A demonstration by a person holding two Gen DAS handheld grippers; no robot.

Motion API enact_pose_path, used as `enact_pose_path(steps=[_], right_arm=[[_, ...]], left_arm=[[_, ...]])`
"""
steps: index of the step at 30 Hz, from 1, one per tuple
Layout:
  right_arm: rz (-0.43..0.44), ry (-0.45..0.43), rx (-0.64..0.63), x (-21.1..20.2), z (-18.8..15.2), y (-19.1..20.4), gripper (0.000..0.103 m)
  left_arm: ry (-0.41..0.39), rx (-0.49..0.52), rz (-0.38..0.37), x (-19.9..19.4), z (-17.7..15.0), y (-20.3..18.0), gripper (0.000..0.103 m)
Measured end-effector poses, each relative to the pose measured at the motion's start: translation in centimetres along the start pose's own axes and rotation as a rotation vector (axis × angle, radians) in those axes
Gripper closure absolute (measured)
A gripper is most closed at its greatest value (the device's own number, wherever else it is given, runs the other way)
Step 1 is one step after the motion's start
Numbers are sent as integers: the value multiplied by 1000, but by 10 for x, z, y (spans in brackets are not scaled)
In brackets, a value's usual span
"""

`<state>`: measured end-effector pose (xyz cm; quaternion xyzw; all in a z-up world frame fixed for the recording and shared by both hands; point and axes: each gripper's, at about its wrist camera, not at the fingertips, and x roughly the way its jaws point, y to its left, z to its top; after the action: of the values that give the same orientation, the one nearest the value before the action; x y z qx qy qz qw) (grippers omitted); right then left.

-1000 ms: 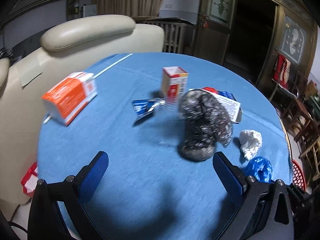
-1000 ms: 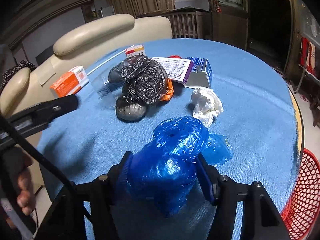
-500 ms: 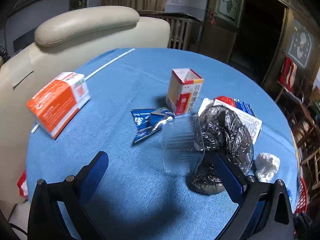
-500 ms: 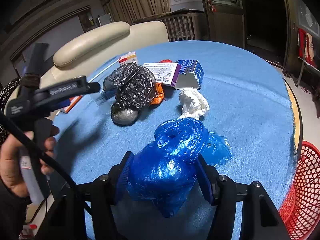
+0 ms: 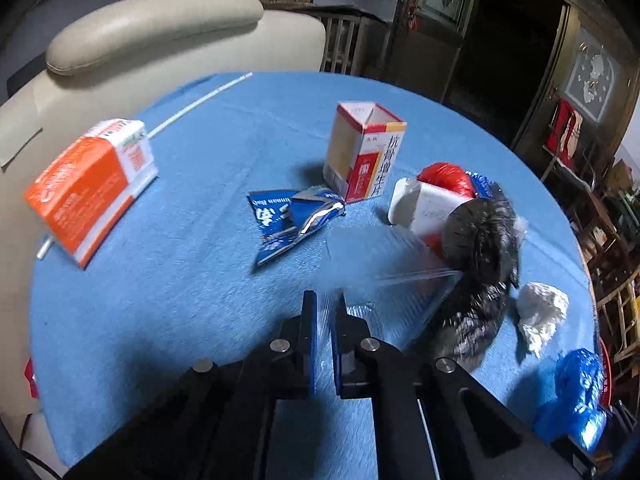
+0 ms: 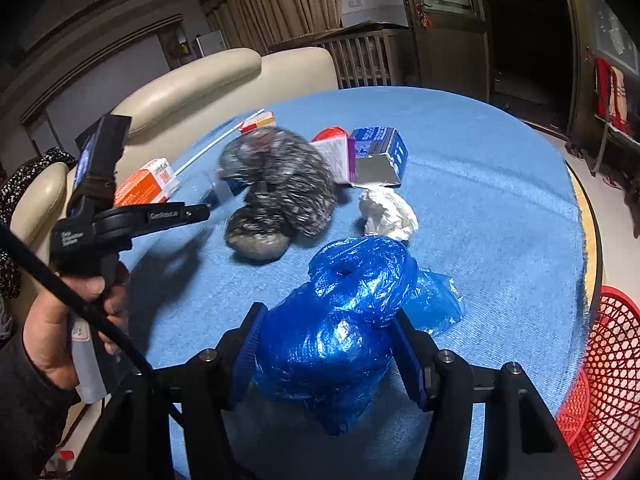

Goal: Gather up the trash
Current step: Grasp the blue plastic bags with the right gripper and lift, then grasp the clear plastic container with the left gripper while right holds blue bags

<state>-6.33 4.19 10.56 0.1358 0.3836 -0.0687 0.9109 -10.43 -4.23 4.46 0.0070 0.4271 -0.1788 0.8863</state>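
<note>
My left gripper [image 5: 325,300] is shut on the edge of a clear plastic container [image 5: 384,272] that lies on the blue table beside a black plastic bag [image 5: 480,256]. The black bag is blurred and also shows in the right wrist view [image 6: 276,188]. My right gripper [image 6: 328,320] is shut on a crumpled blue plastic bag [image 6: 344,320], held just above the table's near edge. The left gripper also shows in the right wrist view [image 6: 200,213], at the left.
On the blue table [image 5: 180,300] lie an orange carton [image 5: 92,184], an open red-and-white box [image 5: 364,152], a blue foil wrapper [image 5: 292,220], a white tissue wad [image 5: 540,312] and more boxes. A red mesh basket [image 6: 608,380] stands below the right edge. A cream armchair [image 5: 160,40] stands behind.
My left gripper has closed from wide open onto the clear container's edge. The black bag has shifted. The right gripper holds the blue bag as before.
</note>
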Motion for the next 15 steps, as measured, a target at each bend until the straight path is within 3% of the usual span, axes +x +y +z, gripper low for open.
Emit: enact_pose_path(steps=[7, 10, 12, 13, 14, 15], right_arm=[[8, -35, -26, -15, 1, 13, 40], [7, -50, -30, -24, 0, 17, 40], [-2, -63, -22, -30, -1, 17, 40], [-4, -69, -13, -33, -1, 16, 39], [-5, -73, -9, -35, -2, 15, 39], [-10, -79, -5, -38, -2, 15, 39]], left_arm=[[-82, -6, -20, -49, -12, 6, 98], [-75, 9, -12, -57, -15, 5, 98], [-46, 16, -7, -54, -16, 4, 69], [-35, 17, 11, -52, -17, 2, 21], [-55, 10, 48, -53, -18, 1, 0], [-93, 6, 70, -55, -21, 0, 0]])
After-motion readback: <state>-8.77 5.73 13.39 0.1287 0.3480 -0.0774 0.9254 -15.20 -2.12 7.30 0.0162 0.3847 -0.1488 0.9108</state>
